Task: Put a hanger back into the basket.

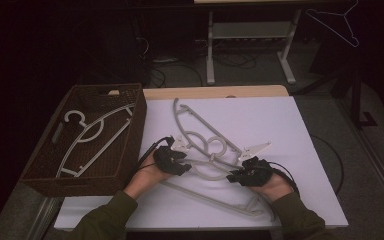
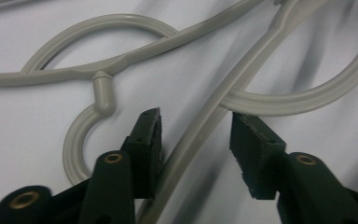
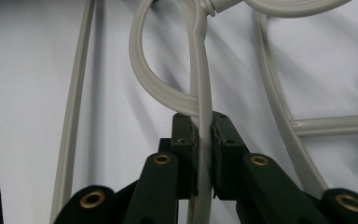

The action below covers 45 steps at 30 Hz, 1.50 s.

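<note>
Here, hanger [image 3: 200, 84] clamped in right tongs [image 3: 204, 135]

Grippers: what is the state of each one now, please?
Left gripper: open, a grey hanger bar lies between its jaws.
Right gripper: closed on a hanger bar.

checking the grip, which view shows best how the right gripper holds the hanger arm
The right gripper view: the right gripper has its jaws shut on a hanger arm running straight up between them. The high view shows that gripper small and dark among the hangers. The left gripper view shows the left gripper open around another bar.
</note>
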### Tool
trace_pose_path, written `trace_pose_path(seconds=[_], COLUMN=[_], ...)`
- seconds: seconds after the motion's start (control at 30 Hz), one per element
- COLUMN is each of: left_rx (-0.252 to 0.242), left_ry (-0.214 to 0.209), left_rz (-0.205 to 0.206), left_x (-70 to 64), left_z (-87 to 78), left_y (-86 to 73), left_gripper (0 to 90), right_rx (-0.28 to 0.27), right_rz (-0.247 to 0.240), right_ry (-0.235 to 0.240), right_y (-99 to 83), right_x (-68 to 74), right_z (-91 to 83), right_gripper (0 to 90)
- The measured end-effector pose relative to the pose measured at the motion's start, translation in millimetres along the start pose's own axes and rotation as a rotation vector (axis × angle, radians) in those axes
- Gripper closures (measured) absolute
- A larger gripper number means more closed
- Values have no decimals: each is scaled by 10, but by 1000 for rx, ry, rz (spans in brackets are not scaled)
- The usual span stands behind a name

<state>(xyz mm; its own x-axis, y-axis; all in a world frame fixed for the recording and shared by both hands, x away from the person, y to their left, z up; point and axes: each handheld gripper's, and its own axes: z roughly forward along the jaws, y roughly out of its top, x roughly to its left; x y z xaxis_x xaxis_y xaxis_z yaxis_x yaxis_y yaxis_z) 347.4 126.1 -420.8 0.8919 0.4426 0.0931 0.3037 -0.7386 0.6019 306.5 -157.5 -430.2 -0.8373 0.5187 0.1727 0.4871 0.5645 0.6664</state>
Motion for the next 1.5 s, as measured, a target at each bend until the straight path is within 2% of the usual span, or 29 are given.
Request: trace_pose_path(seconds=[0.13, 0.37, 0.43, 0.57, 0.63, 0.77, 0.93, 1.03, 1.1, 1.17, 1.23, 1.3, 1.33, 1.5], left_rx=[-2, 6, 11, 13, 17, 29, 32, 29, -2, -10, -19, -29, -32, -45], left_ry=[8, 10, -13, -42, -55, -96, -152, -164, -181, -202, -206, -218, -220, -215], left_rz=[13, 56, 90, 118, 134, 167, 199, 202, 171, 159, 149, 133, 132, 108], left_x=[14, -4, -16, -18, -25, -39, -78, -85, -98, -89, -97, -102, -101, -102], left_z=[-4, -20, -40, -80, -94, -105, -134, -158, -180, -198, -203, -228, -239, -303], left_y=[7, -2, -11, -36, -54, -83, -105, -112, -123, -120, -118, -101, -91, -16], left_gripper=[636, 677, 699, 730, 745, 779, 814, 820, 821, 822, 823, 823, 824, 824], right_rx=[-1, -6, -8, -15, -19, -19, -14, -18, -26, -59, -100, -124, -128, -202], right_rz=[11, 1, -3, 0, -4, -5, -8, -17, -17, 0, 2, 22, 15, 35], right_ry=[9, 12, 1, -3, 2, -5, -20, -24, -30, -25, -27, -43, -66, -131], right_y=[8, 8, 3, -6, -6, -11, -26, -27, -28, -25, -18, -9, -3, -16], right_x=[7, -12, -20, -39, -38, -51, -69, -62, -59, -69, -83, -77, -76, -62], right_z=[0, -2, -9, -26, -25, -26, -44, -56, -67, -102, -153, -213, -239, -422], right_gripper=[808, 797, 775, 728, 677, 582, 524, 476, 418, 357, 305, 250, 215, 115])
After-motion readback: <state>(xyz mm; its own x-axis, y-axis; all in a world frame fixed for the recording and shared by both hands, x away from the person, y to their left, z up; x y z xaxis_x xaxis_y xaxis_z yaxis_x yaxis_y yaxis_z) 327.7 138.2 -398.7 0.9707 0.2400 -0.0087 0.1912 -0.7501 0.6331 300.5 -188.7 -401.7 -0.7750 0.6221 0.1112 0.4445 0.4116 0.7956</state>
